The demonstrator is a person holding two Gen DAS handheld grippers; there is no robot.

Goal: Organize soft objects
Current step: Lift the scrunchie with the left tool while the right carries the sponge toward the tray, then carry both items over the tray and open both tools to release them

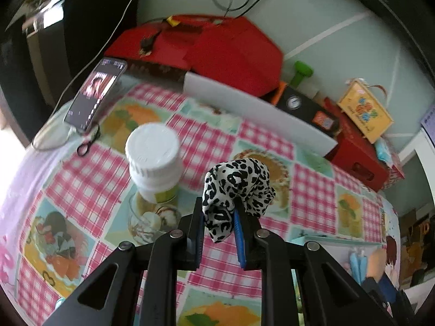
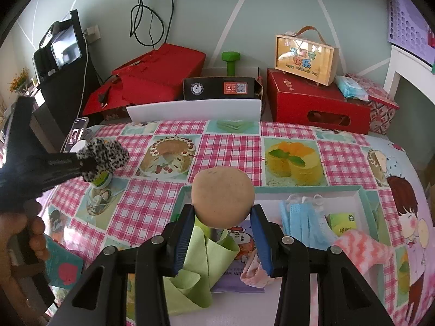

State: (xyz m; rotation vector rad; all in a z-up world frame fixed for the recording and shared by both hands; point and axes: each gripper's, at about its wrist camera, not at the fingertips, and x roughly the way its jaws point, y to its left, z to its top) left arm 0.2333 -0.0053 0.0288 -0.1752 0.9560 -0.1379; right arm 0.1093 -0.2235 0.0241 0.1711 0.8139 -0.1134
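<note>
So the left claw (image 1: pixel 218 218) was pinching the leopard scrunchie (image 1: pixel 236 187) above the desk (image 1: pixel 217 146); right claw (image 2: pixel 221 214) gripped a tan ball (image 2: pixel 223 195); next I'd guess both go into the tray (image 2: pixel 365 198).

Pale green wall (image 2: pixel 217 13) with white diagonal stripes, black cables hanging (image 2: pixel 144 27) (daylight), checked tablecloth (image 2: pixel 231 146).

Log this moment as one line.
left gripper: shut on leopard-print scrunchie, off table | right gripper: holding tan round sponge over tray

Daylit, soft, fisheye-warped

Glare whitens the left edge; left wrist view smears with motion blur; right view sharper; black vignette rings both.
</note>
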